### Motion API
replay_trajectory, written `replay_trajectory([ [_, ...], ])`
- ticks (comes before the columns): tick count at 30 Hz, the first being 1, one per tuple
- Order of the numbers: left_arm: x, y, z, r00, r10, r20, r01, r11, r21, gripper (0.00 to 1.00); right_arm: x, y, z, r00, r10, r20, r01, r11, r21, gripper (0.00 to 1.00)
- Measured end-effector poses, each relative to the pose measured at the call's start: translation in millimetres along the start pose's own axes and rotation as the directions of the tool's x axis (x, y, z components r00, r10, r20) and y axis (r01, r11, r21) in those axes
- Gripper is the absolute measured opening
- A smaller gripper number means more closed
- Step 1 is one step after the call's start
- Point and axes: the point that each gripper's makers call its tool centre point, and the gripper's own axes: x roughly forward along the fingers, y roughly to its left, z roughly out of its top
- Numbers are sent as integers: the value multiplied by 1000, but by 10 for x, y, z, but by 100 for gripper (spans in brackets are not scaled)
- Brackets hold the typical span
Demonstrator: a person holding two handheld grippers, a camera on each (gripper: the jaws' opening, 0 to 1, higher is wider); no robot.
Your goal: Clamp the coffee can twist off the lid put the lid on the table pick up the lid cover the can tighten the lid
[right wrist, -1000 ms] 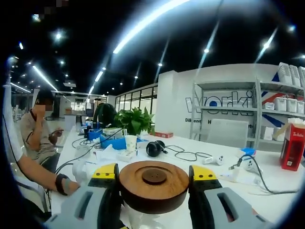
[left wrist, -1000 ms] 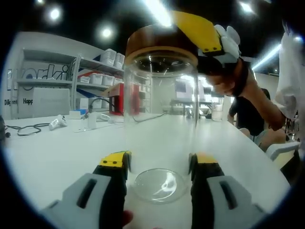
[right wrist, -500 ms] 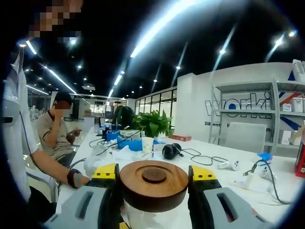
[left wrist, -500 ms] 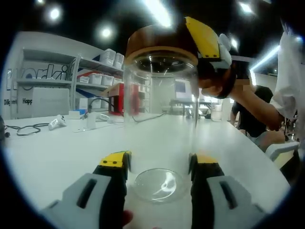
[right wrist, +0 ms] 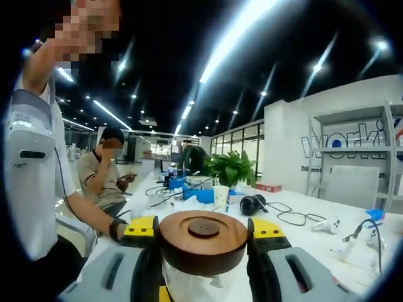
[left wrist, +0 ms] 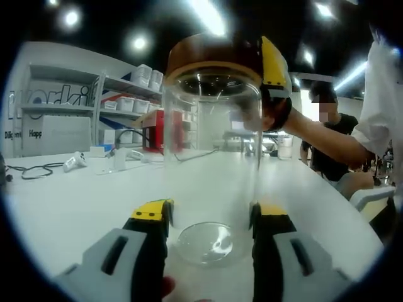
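A tall clear glass can (left wrist: 211, 157) stands on the white table (left wrist: 75, 201). My left gripper (left wrist: 211, 217) is shut on the can's base, one yellow-tipped jaw on each side. A round brown wooden lid (left wrist: 211, 56) sits on the can's mouth. From the right, my right gripper (left wrist: 272, 60) reaches in with a yellow jaw against the lid's side. In the right gripper view the lid (right wrist: 203, 242) lies flat between the jaws of the right gripper (right wrist: 203, 229), which is shut on it. The glass can (right wrist: 201, 283) shows just beneath the lid.
Shelves with white boxes (left wrist: 135, 85), a red box (left wrist: 154, 129) and a white controller (left wrist: 75, 160) lie at the far left of the table. A seated person (right wrist: 110, 176), a plant (right wrist: 233, 170), headphones (right wrist: 254, 204) and cables occupy the table's other end.
My right gripper has swung round the top of the can with the lid in its jaws, so its view has panned across the room. The left gripper and can have stayed still.
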Motion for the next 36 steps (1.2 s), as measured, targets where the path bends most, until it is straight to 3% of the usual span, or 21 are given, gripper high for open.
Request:
replay_trajectory([
  [11, 0, -9, 0, 1000, -3, 1, 3, 1000, 0, 43, -3, 26, -4, 990, 141, -6, -141, 990, 0, 48],
  [19, 1, -14, 1, 1000, -3, 0, 3, 1000, -1, 43, 7, 59, -7, 981, 194, -28, -194, 981, -9, 48],
  [25, 1, -27, 2, 1000, -9, 1, 9, 1000, -1, 43, 0, 69, -13, 983, 179, -34, -179, 984, -1, 48],
  [29, 2, -27, 2, 1000, -9, 2, 9, 1000, 0, 43, 13, 58, -6, 989, 146, -17, -145, 987, 63, 49],
  [32, 1, -25, 2, 1000, -8, 1, 8, 1000, -1, 43, 5, 63, 68, 991, 127, 29, -130, 988, 90, 52],
  [35, 0, -26, 1, 1000, -7, 2, 7, 1000, 0, 43, -61, -86, 236, 990, 32, 137, -54, 986, 161, 53],
  [36, -1, -25, 1, 1000, -7, 2, 7, 1000, 1, 44, -82, -145, 249, 989, -5, 145, -22, 983, 183, 53],
])
